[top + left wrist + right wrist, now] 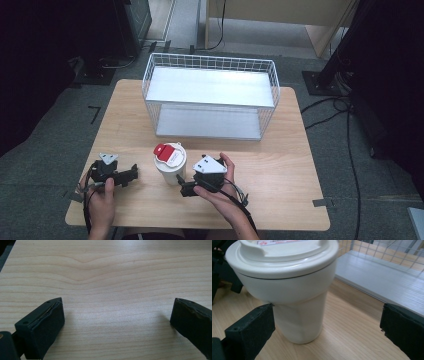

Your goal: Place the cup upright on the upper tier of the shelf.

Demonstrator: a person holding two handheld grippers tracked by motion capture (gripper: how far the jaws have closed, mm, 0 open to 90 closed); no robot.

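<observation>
We look down on a light wooden table (280,150) with a person's forearms entering from the near edge. A white cup (170,165) stands upright near the middle of the table's front half, closed by a white lid with a red tab (161,149). Behind it, toward the far edge, sits a white wire basket shelf (210,95) with two flat white levels.

The right gripper (186,189), held in the person's right hand (220,192), sits just beside the cup on its right. In the right gripper view, its two black jaws stand wide apart, the cup (297,302) rising between them and close against the left jaw, nothing clamped.

The left gripper (131,174), held in the left hand (102,202), rests to the cup's left, a little apart from it. In the left gripper view, we see its jaws spread wide over bare wood (112,290).
</observation>
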